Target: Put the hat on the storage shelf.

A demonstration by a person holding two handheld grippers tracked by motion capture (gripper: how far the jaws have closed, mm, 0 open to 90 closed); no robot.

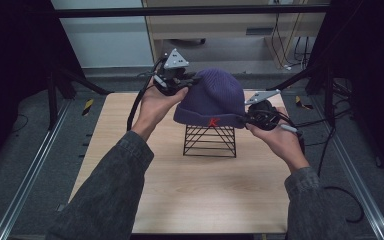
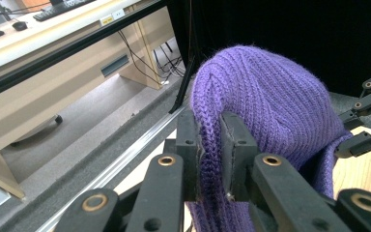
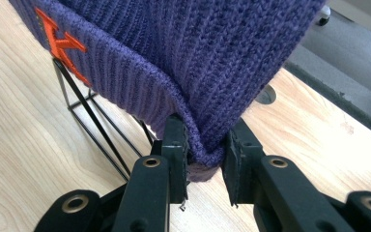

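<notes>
Forearms in dark grey sleeves rise from the bottom of the high view, one at each side of the wooden table (image 1: 130,165). The left hand (image 1: 155,106) is lifted and angled up toward the far left of a purple knit beanie (image 1: 215,97), wrapped round the left gripper (image 1: 192,80), whose grey three-cornered plate points upward. In the left gripper view its two black jaws are pinched on a fold of the beanie's ribbed knit near the cuff, the pads pressed into the wool from both sides, and the crown of the hat bulges up behind them.

The beanie sits over a black wire stand (image 1: 210,141) at the middle of the table, its folded cuff with an orange embroidered letter K (image 1: 212,121) facing the person; the stand's bars show below the cuff.

At the right, the right hand (image 1: 280,139) lies lower and more level, palm up beneath the right gripper (image 1: 245,117), which meets the cuff at the hat's right edge. In the right gripper view the jaws clamp the bottom rim of the cuff, the knit squeezed into a narrow tuck between the pads, with the wire stand and the tabletop just below and the orange letter off to the left.
</notes>
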